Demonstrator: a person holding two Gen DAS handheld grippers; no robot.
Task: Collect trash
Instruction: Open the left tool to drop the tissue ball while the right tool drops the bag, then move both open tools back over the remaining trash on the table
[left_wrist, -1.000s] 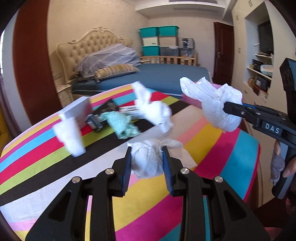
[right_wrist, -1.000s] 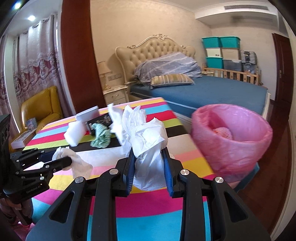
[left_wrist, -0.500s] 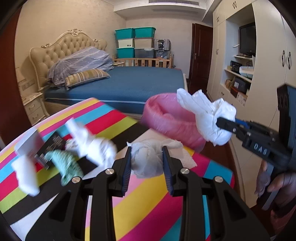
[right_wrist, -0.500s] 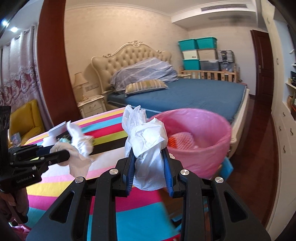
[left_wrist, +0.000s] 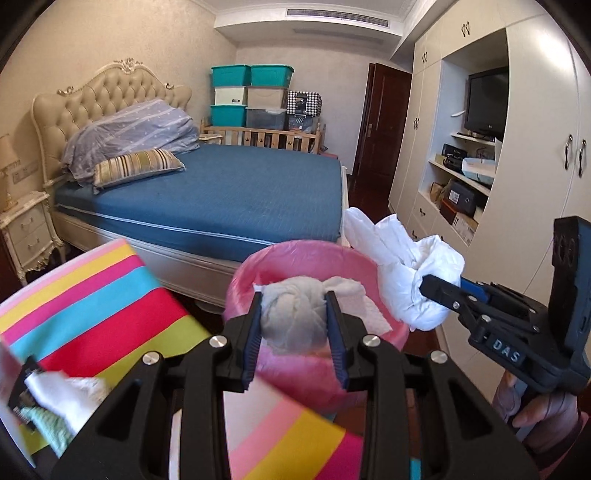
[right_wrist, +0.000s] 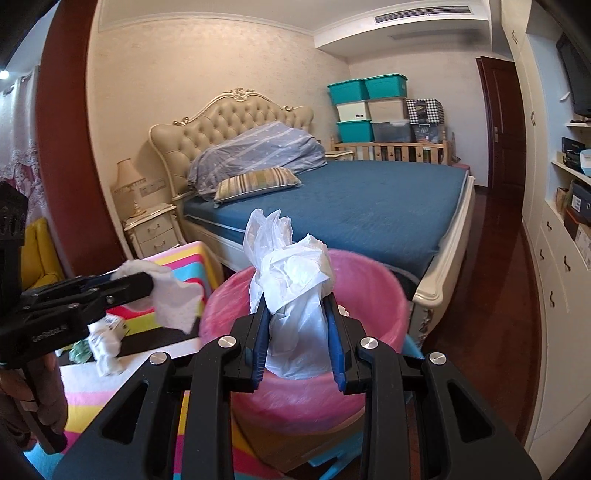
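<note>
My left gripper (left_wrist: 293, 314) is shut on a crumpled white paper towel (left_wrist: 291, 317) and holds it over the near rim of the pink-lined trash bin (left_wrist: 314, 254). My right gripper (right_wrist: 297, 314) is shut on a crumpled white plastic bag (right_wrist: 295, 280) above the same bin (right_wrist: 369, 280). The right gripper and its bag also show in the left wrist view (left_wrist: 402, 273), at the bin's right rim. The left gripper and its towel show in the right wrist view (right_wrist: 173, 299), left of the bin.
The striped table (left_wrist: 92, 306) lies to the left, with more white paper (left_wrist: 70, 391), a green cloth (left_wrist: 48, 424) and a dark box on it. A blue bed (left_wrist: 221, 195) stands behind the bin. White cabinets (left_wrist: 535, 184) line the right wall.
Both grippers have swung right from over the table to the pink bin, each still holding its trash. The bin now sits directly under them.
</note>
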